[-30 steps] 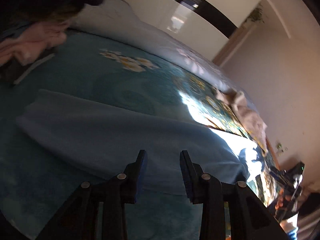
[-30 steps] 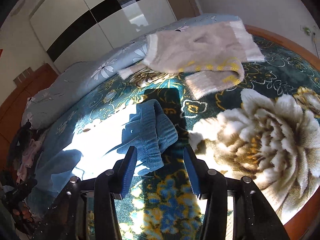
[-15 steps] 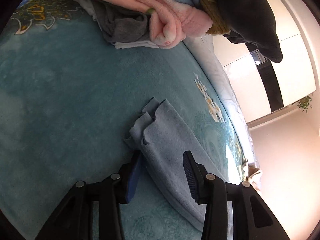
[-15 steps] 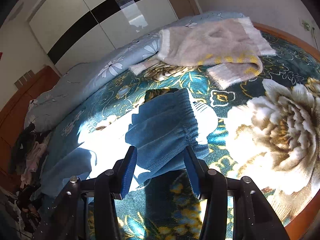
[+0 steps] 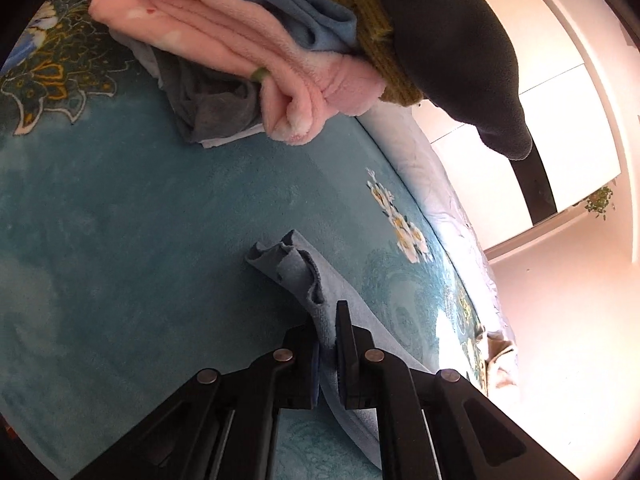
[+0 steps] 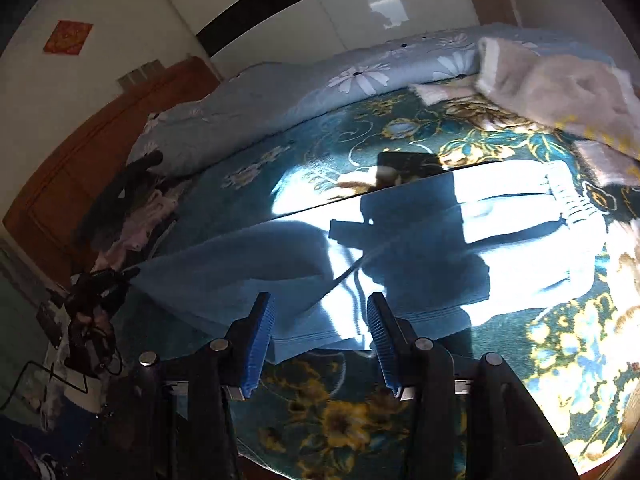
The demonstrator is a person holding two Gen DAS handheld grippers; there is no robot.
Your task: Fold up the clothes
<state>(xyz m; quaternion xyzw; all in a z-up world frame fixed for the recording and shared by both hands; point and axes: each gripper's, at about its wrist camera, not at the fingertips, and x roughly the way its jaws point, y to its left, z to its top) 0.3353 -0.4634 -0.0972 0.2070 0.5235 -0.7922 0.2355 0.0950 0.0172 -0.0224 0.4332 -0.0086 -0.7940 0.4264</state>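
A pair of light blue trousers (image 6: 360, 256) lies stretched flat across the teal flowered bedspread (image 6: 540, 344), waistband at the right in sunlight. In the left wrist view the leg cuffs (image 5: 298, 268) bunch up in front of my left gripper (image 5: 328, 316), which is shut on the blue fabric near the hem. My right gripper (image 6: 318, 312) hovers open just above the trousers' near edge, nothing between its blue pads. The left gripper also shows small at the far left of the right wrist view, at the trousers' leg end (image 6: 136, 276).
A pile of clothes (image 5: 256, 40), pink, grey, blue, mustard and black, sits just beyond the cuffs. A beige sweater (image 6: 560, 88) lies at the far right of the bed. A pale floral quilt (image 6: 320, 92) runs along the back, under white wardrobe doors.
My left gripper moved to the leg cuffs and closed on them. The trousers, bunched a second ago, now lie spread flat; my right gripper stays open over their near edge.
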